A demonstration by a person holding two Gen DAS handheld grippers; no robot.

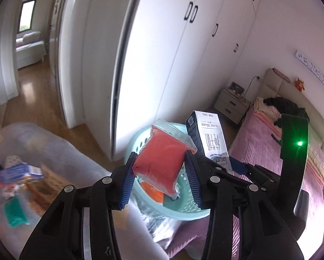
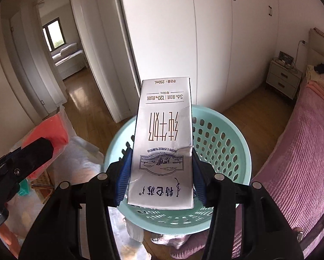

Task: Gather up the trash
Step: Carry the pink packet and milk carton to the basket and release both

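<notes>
White wardrobe doors (image 2: 205,32) and a wood floor (image 2: 84,99) back a bedroom scene, with a pink bed (image 2: 296,151) at right. Left tool (image 1: 160,173) is clamped on a red packet (image 1: 159,164) in clear wrap, held above a pale green basket (image 1: 183,212). Right tool (image 2: 160,173) grips a white milk carton (image 2: 164,143), its print upside down, over the same basket (image 2: 222,138); the carton hides most of the basket's inside. Blurred wrappers lie in a clear bag (image 1: 21,173) at left, their labels unreadable. Both tool bodies are cut off by the frame's lower edge.
</notes>
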